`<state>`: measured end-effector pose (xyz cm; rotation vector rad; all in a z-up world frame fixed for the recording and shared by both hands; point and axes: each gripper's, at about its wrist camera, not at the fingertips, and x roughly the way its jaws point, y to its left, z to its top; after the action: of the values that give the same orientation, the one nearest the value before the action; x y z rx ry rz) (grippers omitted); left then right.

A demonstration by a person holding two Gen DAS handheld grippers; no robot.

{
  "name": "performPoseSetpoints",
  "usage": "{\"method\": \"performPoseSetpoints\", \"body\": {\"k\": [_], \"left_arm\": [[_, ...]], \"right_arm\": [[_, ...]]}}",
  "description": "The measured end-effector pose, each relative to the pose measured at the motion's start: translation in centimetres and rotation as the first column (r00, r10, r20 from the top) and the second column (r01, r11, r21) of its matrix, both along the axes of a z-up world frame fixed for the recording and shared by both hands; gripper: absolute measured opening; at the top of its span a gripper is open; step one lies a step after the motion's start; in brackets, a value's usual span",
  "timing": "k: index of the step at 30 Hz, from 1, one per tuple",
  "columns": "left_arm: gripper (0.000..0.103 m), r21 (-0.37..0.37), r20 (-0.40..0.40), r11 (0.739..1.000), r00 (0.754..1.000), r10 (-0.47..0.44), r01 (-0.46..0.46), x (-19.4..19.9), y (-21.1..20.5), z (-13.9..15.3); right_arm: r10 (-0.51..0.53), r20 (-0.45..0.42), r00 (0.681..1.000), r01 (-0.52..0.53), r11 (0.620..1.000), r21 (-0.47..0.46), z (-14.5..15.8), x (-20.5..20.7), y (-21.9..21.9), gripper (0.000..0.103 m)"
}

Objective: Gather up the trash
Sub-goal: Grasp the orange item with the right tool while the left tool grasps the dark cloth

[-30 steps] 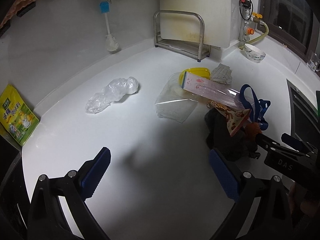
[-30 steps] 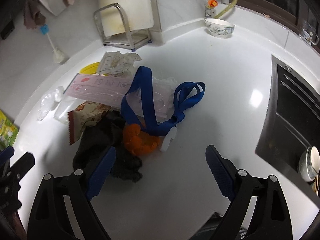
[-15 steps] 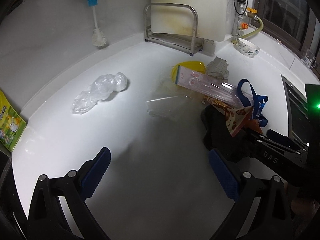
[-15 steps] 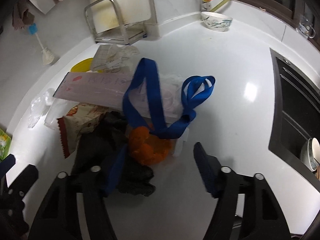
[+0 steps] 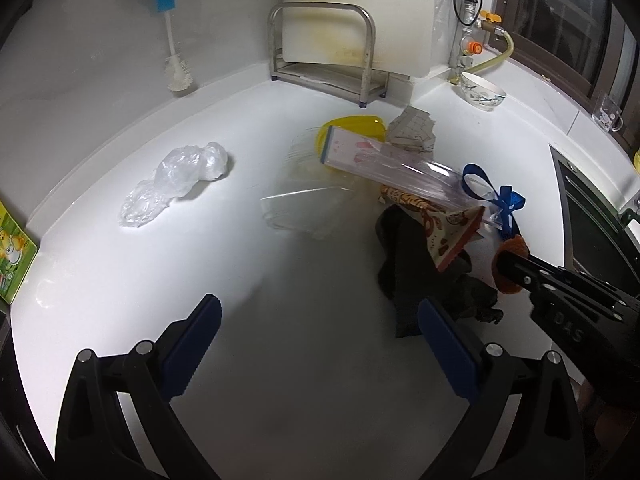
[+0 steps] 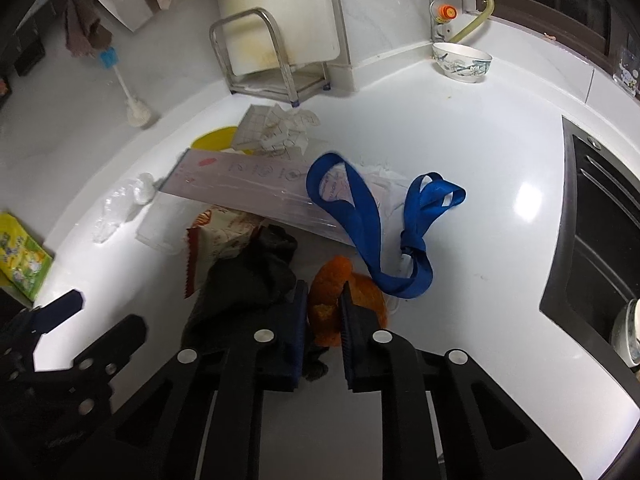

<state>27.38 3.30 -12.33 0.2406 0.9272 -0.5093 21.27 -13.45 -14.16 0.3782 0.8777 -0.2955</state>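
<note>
A pile of trash lies on the white counter (image 6: 480, 160). My right gripper (image 6: 323, 304) is shut on an orange peel (image 6: 332, 280), which also shows in the left wrist view (image 5: 512, 246). Around it lie a black cloth (image 6: 244, 280), a snack wrapper (image 6: 216, 236), a long clear pink package (image 6: 248, 188), a blue strap (image 6: 360, 220) and crumpled paper (image 6: 276, 128). My left gripper (image 5: 316, 332) is open and empty above bare counter, left of the black cloth (image 5: 412, 260). A crumpled clear plastic bag (image 5: 176, 180) lies further left.
A metal rack (image 5: 324, 48) with a cutting board stands at the back. A dish brush (image 5: 176, 56) leans on the wall. A bowl (image 5: 482, 90) sits at the back right. A sink (image 6: 600, 240) is at the right. A green-yellow packet (image 5: 12, 256) lies far left.
My right gripper moved forward and down and closed its jaws on the orange peel. My left gripper drifted a little, staying open.
</note>
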Motion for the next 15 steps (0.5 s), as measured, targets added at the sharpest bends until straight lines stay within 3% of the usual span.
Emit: {"method": "performPoseSetpoints", "body": {"k": [8, 15], "left_arm": [[0.097, -0.009, -0.018, 1.000, 1.000, -0.022, 0.022, -0.4, -1.4, -0.6], [0.097, -0.043, -0.001, 0.998, 0.999, -0.040, 0.040, -0.6, -3.2, -1.4]], "right_arm": [[0.045, 0.047, 0.998, -0.047, 0.999, 0.024, 0.9, -3.0, -0.6, 0.009], [0.005, 0.057, 0.998, -0.007, 0.999, 0.038, 0.9, -5.4, -1.7, 0.009]]}}
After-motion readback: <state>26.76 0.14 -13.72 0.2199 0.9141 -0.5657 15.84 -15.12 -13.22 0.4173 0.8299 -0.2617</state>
